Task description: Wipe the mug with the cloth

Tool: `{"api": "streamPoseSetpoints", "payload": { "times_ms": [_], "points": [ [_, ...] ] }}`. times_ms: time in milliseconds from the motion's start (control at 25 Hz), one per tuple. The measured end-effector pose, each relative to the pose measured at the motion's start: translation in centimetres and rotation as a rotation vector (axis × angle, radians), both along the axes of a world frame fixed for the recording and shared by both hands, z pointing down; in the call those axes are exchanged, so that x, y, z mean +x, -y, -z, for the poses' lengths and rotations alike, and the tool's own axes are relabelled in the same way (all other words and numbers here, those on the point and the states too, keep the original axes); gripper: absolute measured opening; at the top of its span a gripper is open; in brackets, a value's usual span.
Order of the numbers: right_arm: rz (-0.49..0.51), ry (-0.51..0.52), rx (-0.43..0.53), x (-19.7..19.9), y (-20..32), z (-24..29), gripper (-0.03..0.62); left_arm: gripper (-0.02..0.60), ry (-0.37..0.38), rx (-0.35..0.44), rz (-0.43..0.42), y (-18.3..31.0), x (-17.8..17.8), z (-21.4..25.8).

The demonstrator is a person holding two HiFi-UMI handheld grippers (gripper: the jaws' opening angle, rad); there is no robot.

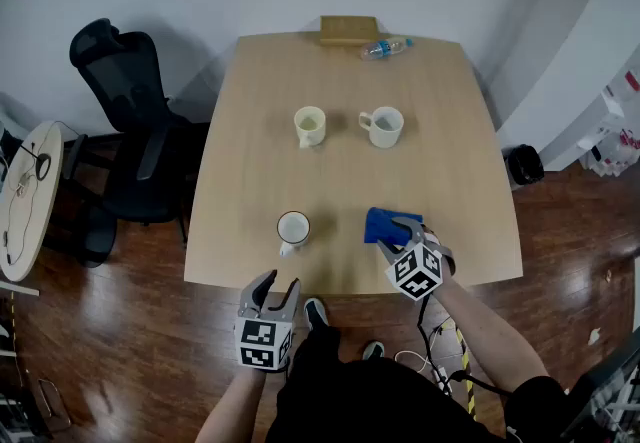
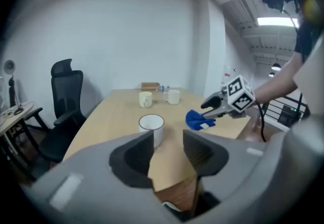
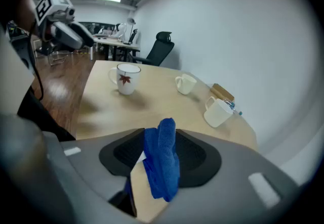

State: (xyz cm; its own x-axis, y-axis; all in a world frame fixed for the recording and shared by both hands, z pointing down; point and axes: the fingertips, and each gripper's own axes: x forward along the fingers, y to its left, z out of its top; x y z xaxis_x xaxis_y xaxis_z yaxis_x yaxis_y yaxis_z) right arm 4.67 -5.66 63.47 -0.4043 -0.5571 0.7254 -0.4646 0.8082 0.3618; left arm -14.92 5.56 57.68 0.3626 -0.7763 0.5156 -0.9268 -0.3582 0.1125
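The right gripper (image 1: 402,239) is clamped on a folded blue terry cloth (image 3: 162,162), which stands bunched between its pads over the near right part of the table. The left gripper (image 1: 278,287) hangs just off the near edge, jaws apart, nothing between them.

The pale wooden table (image 1: 440,131) carries three mugs. The one nearest the person, a white ceramic mug with a dark rim and a red leaf print (image 1: 293,229), is probably the one to wipe. It stands upright near the front edge, just ahead of the left gripper and left of the cloth, apart from it.

The mug looks rigid, glazed and smooth, so it is likely slippery, able to tip and to chip if knocked. The surest hold for the free gripper seems to be across the wall at the rim, or on the handle (image 1: 288,250), which faces the person. The cloth looks soft, light and limp, so its loose folds should mould round the mug.
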Motion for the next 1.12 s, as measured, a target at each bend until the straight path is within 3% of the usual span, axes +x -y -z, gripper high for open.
{"api": "streamPoseSetpoints", "payload": {
  "times_ms": [240,440,560,640,800,1120],
  "points": [
    [0.130,-0.227,-0.023,-1.0,0.1,-3.8,0.364,0.189,0.075,-0.105,-0.102,6.7,-2.7,-5.1],
    [0.297,-0.404,0.040,-1.3,-0.2,-5.5,0.366,0.189,0.068,-0.183,-0.143,6.9,-2.7,-6.9],
    [0.426,-0.472,0.071,-0.7,-0.4,-6.3,0.273,0.189,0.086,-0.209,-0.162,6.8,-2.4,-7.6],
    [0.507,-0.495,0.088,-0.6,-0.4,-6.5,0.198,0.189,0.091,-0.226,-0.163,6.8,-2.0,-8.0],
    [0.583,-0.501,0.036,-0.8,-0.2,-7.3,0.192,0.189,0.086,-0.266,-0.140,6.9,-1.4,-8.9],
    [0.565,-0.367,-0.033,-0.8,-0.5,-7.7,0.215,0.183,0.170,-0.244,-0.070,7.9,-2.0,-10.2]
  ]
}}
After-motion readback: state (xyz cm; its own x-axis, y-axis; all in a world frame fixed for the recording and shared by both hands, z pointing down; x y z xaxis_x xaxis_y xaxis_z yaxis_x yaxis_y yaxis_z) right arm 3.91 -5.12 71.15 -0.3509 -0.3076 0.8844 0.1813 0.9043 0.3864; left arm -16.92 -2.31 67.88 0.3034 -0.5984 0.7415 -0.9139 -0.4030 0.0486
